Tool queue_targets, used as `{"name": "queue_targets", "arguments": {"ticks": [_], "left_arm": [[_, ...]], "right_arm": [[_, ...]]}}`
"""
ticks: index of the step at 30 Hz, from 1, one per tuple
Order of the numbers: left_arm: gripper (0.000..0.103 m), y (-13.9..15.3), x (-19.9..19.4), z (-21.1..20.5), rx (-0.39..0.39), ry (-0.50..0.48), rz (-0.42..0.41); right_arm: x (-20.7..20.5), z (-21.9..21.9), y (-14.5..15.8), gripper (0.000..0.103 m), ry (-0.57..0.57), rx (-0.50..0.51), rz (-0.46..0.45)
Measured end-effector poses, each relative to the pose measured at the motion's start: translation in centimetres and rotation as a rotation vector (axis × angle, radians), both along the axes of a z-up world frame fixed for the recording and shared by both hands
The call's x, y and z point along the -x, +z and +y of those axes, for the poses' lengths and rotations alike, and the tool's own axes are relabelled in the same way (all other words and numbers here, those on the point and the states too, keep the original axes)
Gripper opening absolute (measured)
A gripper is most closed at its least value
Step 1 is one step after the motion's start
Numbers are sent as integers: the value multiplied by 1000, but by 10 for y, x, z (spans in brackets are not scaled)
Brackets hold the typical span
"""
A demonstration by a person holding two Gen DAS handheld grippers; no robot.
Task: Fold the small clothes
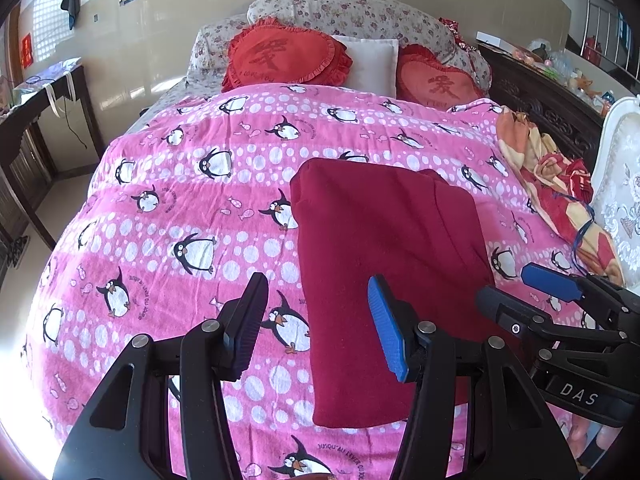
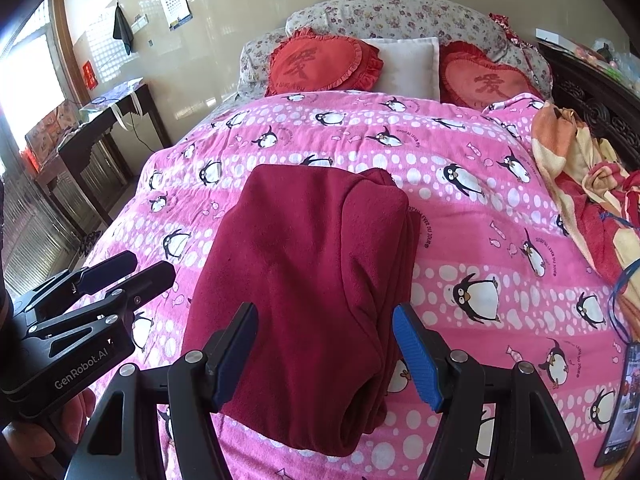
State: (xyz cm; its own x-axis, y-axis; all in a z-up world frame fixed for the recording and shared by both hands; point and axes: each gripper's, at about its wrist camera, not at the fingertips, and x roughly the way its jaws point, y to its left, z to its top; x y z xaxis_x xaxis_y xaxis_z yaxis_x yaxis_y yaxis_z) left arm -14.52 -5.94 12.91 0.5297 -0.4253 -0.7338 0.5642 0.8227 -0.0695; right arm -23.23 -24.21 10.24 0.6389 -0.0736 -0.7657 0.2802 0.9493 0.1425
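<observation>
The folded maroon garment (image 2: 308,300) lies lengthwise up the bed (image 2: 480,208), directly ahead of the right tool (image 2: 326,354); the left tool (image 1: 316,324) hangs beside its left edge. Both gape open, empty.

Bed with pink penguin-print cover, items lying on it.

The bed (image 1: 168,208) was spread with a pink cover printed with penguins and white dots. A dark red garment (image 2: 312,292), folded into a rough rectangle, lay flat near the middle. Two red heart-shaped cushions (image 1: 284,56) and a white pillow (image 1: 370,62) rested at the head end against floral bedding. A crumpled orange and red blanket (image 1: 556,184) lay along the right edge.
</observation>
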Motion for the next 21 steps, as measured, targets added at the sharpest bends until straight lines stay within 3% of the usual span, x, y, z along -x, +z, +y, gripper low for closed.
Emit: {"name": "queue_targets", "arguments": {"ticks": [21], "left_arm": [[52,-11,-18,16,17,41,28]], "right_arm": [[2,-8,-10,67,-1,-24,11]]}}
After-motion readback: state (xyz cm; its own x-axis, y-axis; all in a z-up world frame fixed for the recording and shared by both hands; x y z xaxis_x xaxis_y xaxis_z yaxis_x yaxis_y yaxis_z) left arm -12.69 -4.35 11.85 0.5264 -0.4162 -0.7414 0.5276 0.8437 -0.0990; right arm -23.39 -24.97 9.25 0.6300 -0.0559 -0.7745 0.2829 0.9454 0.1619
